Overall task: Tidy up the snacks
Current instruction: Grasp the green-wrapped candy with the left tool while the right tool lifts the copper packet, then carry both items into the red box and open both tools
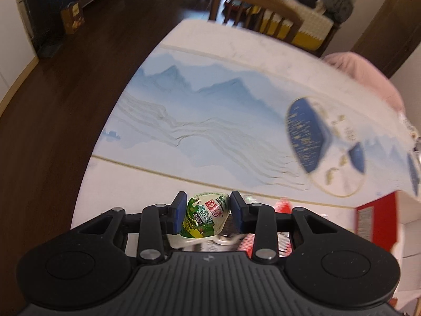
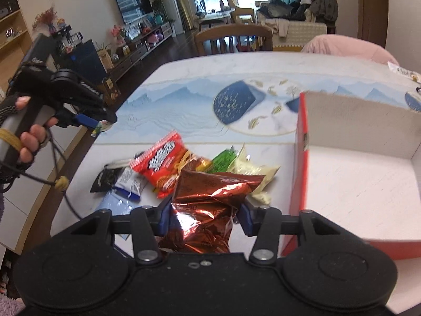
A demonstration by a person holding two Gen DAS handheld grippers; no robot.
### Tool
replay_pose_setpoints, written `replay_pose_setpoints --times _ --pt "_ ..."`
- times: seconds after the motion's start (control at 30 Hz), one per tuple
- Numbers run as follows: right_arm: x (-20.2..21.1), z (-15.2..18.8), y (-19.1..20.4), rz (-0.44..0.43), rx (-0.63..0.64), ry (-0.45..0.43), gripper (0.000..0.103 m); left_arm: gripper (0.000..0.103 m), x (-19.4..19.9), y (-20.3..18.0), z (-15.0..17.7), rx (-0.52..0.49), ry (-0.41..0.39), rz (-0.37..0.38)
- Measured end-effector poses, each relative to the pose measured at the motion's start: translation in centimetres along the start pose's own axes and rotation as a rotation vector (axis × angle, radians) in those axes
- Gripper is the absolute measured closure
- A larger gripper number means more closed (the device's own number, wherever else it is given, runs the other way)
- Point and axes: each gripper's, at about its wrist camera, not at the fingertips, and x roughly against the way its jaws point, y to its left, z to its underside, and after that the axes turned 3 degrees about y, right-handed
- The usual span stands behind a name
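The left gripper [image 1: 206,212] pinches a small green-and-white packet [image 1: 204,217] between its blue fingers [image 1: 176,214], lifted clear of the surface [image 1: 184,100]; only the right view shows the hand [image 2: 29,137] carrying it, and the loose pile [image 2: 168,166] of snacks lying just left of the red box [image 2: 302,158]; there the right gripper [image 2: 205,214] clamps a crinkled brown foil bag [image 2: 210,200]; the box's white inside is bare.

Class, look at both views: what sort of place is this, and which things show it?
Most likely a home's living and dining room: a wall television, a sofa piled with clothes, and a wooden dining chair at the table.
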Motion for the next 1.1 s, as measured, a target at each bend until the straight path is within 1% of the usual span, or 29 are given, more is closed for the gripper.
replay_pose_setpoints --times 0.23,0.33,0.5,0.6,0.8,1.0,1.1 --pt "2.7 -2.0 -2.8 0.023 -0.03 -0.079 0.054 0.068 5.2 -3.6 0.4 -0.072 -0.06 0.095" --pt "3.6 -3.0 -4.5 0.039 -0.045 -0.107 0.054 0.068 6.6 -5.9 0.8 -0.117 -0.066 0.146" --pt "4.7 -4.4 -7.9 0.084 -0.061 -0.135 0.054 0.068 7.8 -10.8 1.9 -0.226 -0.056 0.215" --pt "5.1 -4.8 -10.3 0.113 -0.073 -0.136 0.054 0.068 7.5 -14.0 2.7 -0.285 -0.033 0.247" --pt "5.2 -4.5 -14.6 0.161 -0.099 -0.113 0.054 0.068 5.7 -20.4 4.6 -0.388 0.018 0.27" --pt "4.5 -3.6 -18.1 0.167 -0.099 -0.048 0.054 0.068 3.4 -26.3 6.5 -0.485 0.078 0.286" --pt "4.1 -3.1 -19.9 0.18 -0.098 -0.013 0.054 0.068 2.0 -29.1 7.7 -0.528 0.114 0.278"
